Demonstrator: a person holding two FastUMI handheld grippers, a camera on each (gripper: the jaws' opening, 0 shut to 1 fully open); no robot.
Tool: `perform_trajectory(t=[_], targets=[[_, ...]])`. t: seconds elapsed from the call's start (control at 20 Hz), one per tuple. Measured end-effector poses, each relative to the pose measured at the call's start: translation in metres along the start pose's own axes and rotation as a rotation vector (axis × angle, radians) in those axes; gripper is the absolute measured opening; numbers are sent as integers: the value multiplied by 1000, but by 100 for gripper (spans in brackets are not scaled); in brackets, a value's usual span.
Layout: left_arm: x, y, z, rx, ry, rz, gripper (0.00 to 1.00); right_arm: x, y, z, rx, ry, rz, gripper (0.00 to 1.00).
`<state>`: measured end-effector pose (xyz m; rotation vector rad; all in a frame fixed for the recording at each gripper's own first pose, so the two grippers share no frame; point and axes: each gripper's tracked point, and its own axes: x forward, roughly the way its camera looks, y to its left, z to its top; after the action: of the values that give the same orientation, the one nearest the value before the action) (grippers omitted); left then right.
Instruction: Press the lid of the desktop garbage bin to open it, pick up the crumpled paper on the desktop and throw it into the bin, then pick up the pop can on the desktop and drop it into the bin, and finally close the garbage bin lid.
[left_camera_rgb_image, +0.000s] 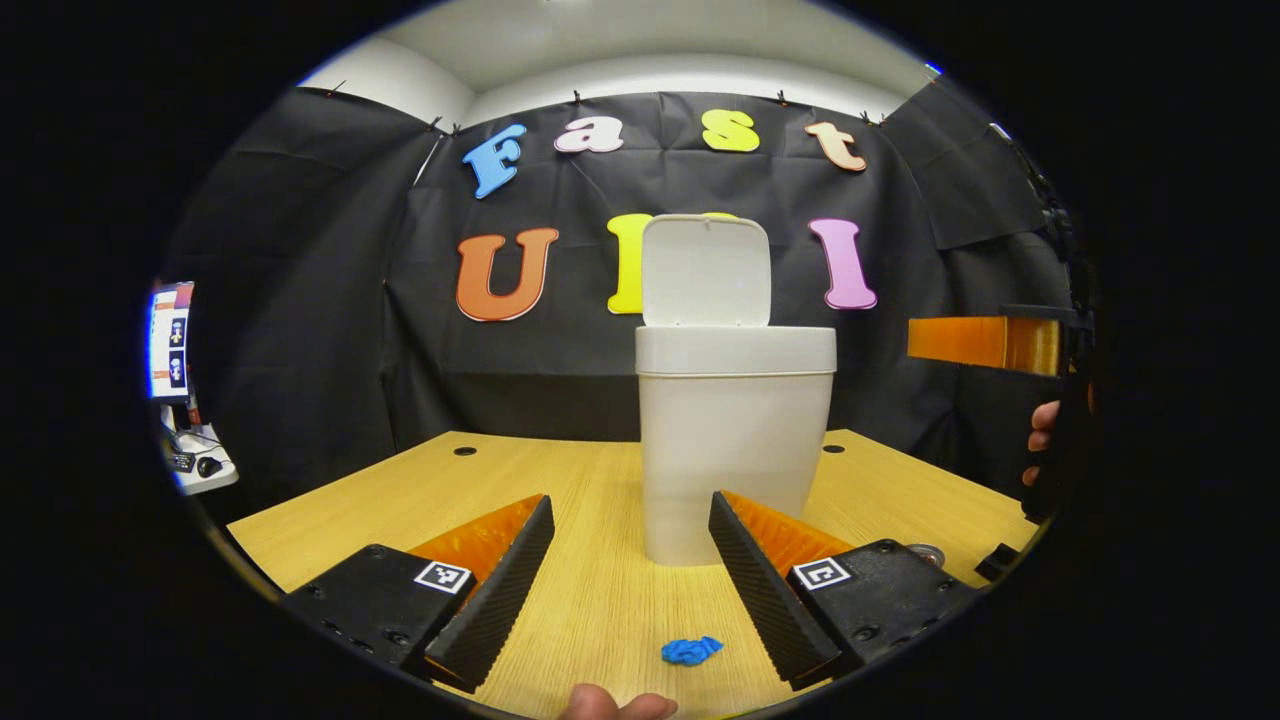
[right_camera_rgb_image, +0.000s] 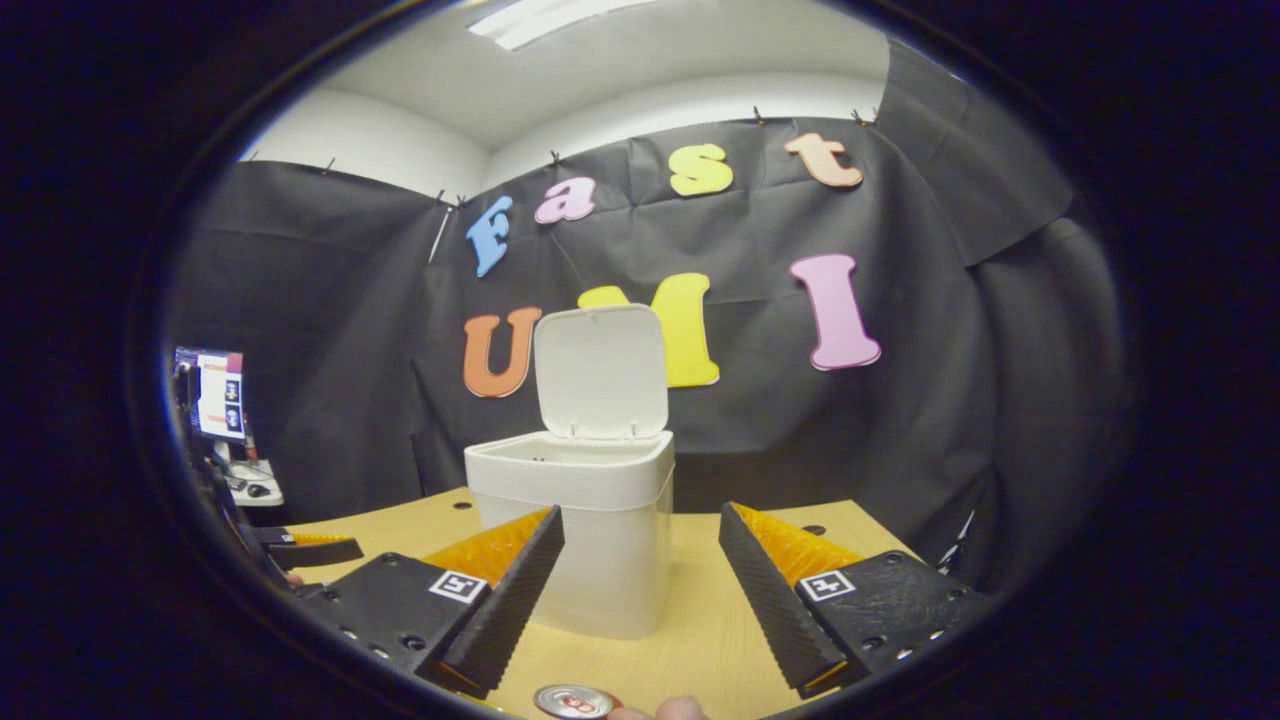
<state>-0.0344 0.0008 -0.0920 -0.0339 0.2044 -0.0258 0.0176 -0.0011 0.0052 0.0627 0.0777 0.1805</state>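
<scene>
White plastic bin (left_camera_rgb_image: 735, 440), lid (left_camera_rgb_image: 705, 272) up: done. Blue crumpled paper (left_camera_rgb_image: 691, 651) near on wooden desk (left_camera_rgb_image: 590, 600), silver can (right_camera_rgb_image: 573, 702) await you. Both claws (left_camera_rgb_image: 630, 585) (right_camera_rgb_image: 640, 590) apart, empty.

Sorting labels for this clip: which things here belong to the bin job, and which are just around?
Job:
garbage bin
lid, standing open
blue crumpled paper
pop can

Just around:
wooden table
monitor at the booth's edge

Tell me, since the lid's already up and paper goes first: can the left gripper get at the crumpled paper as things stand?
Probably yes. The left gripper is open, and the crumpled paper lies on bare table just below and between its fingers, well short of the bin. Nothing stands between them.
</scene>
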Motion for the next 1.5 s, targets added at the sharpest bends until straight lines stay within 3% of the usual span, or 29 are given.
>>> perform_trajectory(t=[0.3, 0.5, 1.1, 1.15, 1.45, 1.5], targets=[[-15, -12, -66, 8, 156, -44, 100, -27, -14, -51, -36, 27, -37, 97], [-22, -19, -102, -21, 249, -54, 100, -44, -15, -77, 6, 55, -33, 96], [-14, -24, -154, -30, 394, -50, 100, -52, -27, -89, 0, 44, -57, 98], [-15, -25, -157, -36, 405, -60, 98, -53, -24, -91, -3, 48, -52, 97], [-12, -24, -158, -27, 381, -58, 65, -60, -8, -99, -3, 63, -34, 97], [-13, -24, -157, -42, 380, -57, 51, -61, -6, -100, 3, 63, -37, 97]])
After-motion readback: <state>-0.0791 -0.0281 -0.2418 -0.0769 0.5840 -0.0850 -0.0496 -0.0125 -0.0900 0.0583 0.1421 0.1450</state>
